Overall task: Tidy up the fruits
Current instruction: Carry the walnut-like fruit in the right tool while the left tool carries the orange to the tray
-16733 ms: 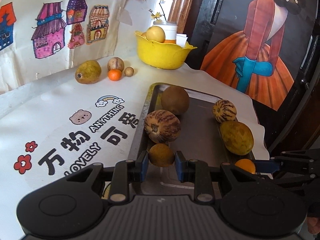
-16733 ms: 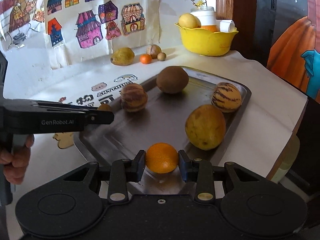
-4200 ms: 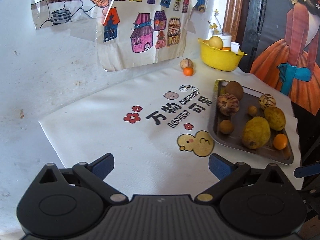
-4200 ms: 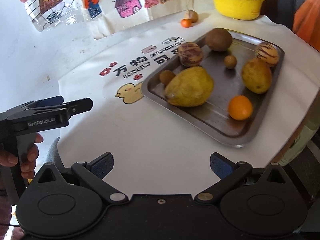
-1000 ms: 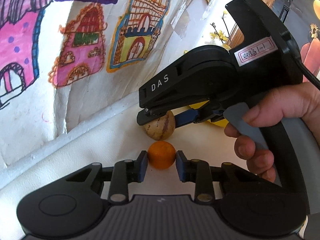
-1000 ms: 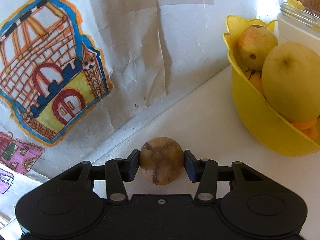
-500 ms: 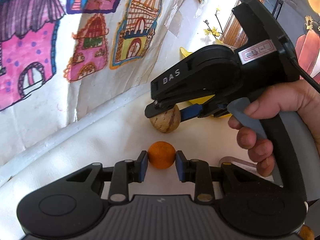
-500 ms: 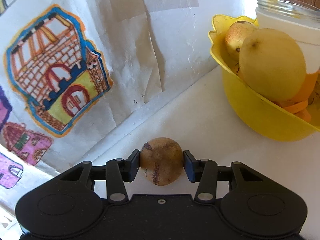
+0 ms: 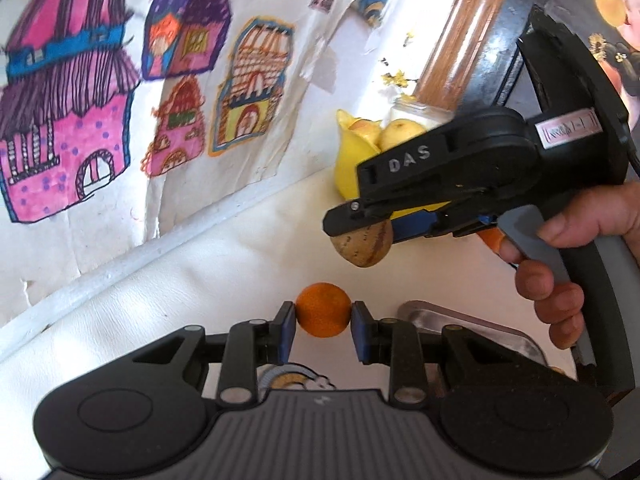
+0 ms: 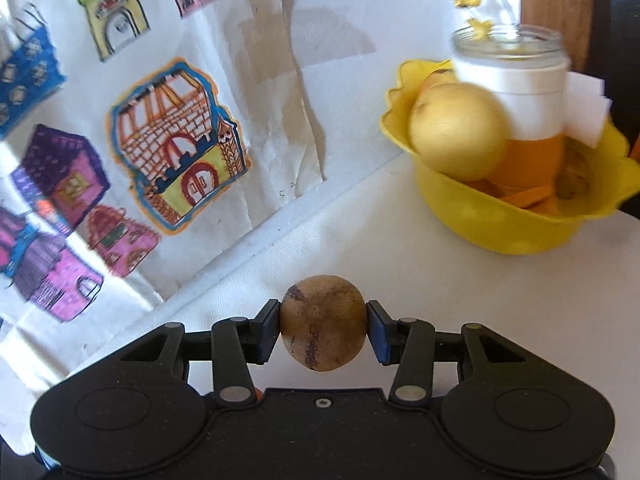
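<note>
Both fruits had just been lifted clear of the white tablecloth (image 9: 168,280). The small round orange citrus (image 9: 323,310) was clamped between the narrowly set pads of the left gripper (image 9: 323,326), and the speckled brown round fruit (image 10: 323,334) was pinched in the moderately spread right gripper (image 10: 323,332), seen at two o'clock in the left view. The yellow plastic bowl (image 10: 516,236) had drifted to two o'clock. The steel tray's corner (image 9: 472,322) was seen at four o'clock, so delivery there was judged next.
</note>
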Available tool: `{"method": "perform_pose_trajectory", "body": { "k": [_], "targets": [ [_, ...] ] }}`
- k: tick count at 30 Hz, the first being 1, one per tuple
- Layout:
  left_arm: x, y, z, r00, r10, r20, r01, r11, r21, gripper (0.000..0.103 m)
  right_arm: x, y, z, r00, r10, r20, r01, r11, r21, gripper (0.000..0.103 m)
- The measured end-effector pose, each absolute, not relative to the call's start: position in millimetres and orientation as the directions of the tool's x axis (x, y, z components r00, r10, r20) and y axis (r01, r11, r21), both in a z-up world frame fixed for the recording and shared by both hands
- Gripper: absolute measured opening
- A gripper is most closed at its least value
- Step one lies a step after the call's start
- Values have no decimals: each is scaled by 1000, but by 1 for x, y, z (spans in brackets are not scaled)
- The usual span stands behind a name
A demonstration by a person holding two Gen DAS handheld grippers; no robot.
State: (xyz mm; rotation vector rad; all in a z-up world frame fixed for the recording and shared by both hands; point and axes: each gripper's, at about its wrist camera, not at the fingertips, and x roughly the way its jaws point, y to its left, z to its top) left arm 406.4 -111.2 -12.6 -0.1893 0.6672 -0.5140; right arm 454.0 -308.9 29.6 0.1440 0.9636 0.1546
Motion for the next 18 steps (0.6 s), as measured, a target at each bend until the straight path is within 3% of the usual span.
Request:
{"method": "perform_pose_trajectory", "body": {
  "k": [18],
  "targets": [
    [315, -171, 18, 635, -569, -523, 493, 819, -294, 32, 355, -380, 79, 601, 179, -779, -82, 983, 162, 48]
  ]
}}
